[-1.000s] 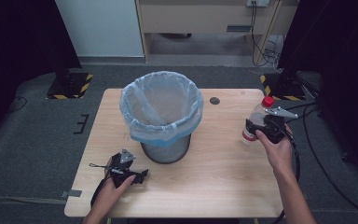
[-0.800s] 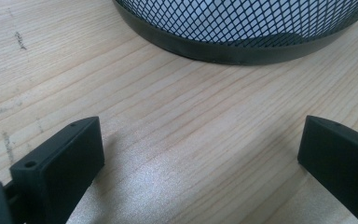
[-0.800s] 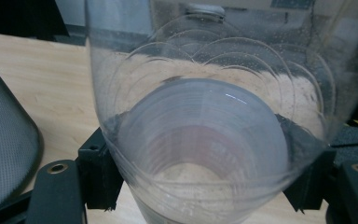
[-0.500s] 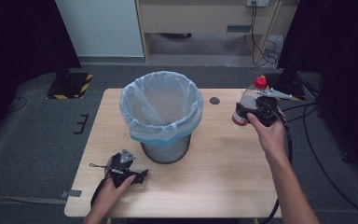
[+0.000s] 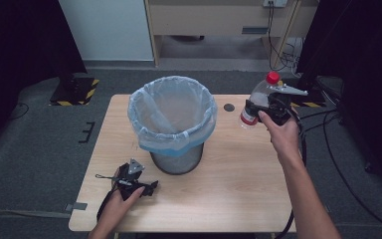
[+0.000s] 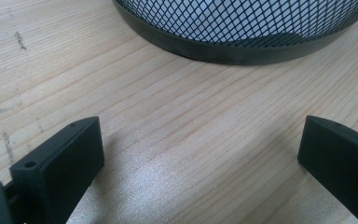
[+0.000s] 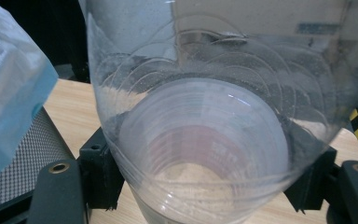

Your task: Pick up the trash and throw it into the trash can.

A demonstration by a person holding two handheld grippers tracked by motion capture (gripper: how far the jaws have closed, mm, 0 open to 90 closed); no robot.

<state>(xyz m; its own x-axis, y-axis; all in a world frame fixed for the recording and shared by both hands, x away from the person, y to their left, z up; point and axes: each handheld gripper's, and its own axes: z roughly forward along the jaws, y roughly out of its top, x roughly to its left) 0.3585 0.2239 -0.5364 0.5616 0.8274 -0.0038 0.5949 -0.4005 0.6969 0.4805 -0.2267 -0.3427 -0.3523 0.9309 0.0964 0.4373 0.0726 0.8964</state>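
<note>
Bottle (image 5: pixel 256 102), clear plastic with red cap and red label band, is held up off the desk (image 5: pixel 238 189) in the right claw (image 5: pixel 263 107), over the far right part of the top, near the right edge. Jaws are clamped on the bottle body, one on each side (right gripper view: the transparent wall (image 7: pixel 205 121) bulges between the two black jaws). It tilts, cap toward the far side and up, base toward the bin.

Wire-mesh bin (image 5: pixel 176 159) stands near the desk's centre, lined with a pale blue bag (image 5: pixel 171 112) folded over the rim. Bottle and bin rim are apart, with open air between them.

Left claw (image 5: pixel 149 188) sits low at the near left part of the desk, held in the left hand (image 5: pixel 122 196); jaws wide apart, gripping nothing (left gripper view: bare wood grain between them, mesh base of the bin (image 6: pixel 242 28) just ahead).

Free room: bare wood right of and in front of the bin, and a strip along the left edge. Small dark round disc (image 5: pixel 229 107) lies on the far side of the top, between bin and bottle.

Surface is light wood. Floor around it is grey carpet (image 5: pixel 35 144); cables (image 5: pixel 328 134) trail off to the right; yellow-black hazard-striped base (image 5: pixel 74 94) far left; wooden furniture (image 5: pixel 219 20) at the back.
</note>
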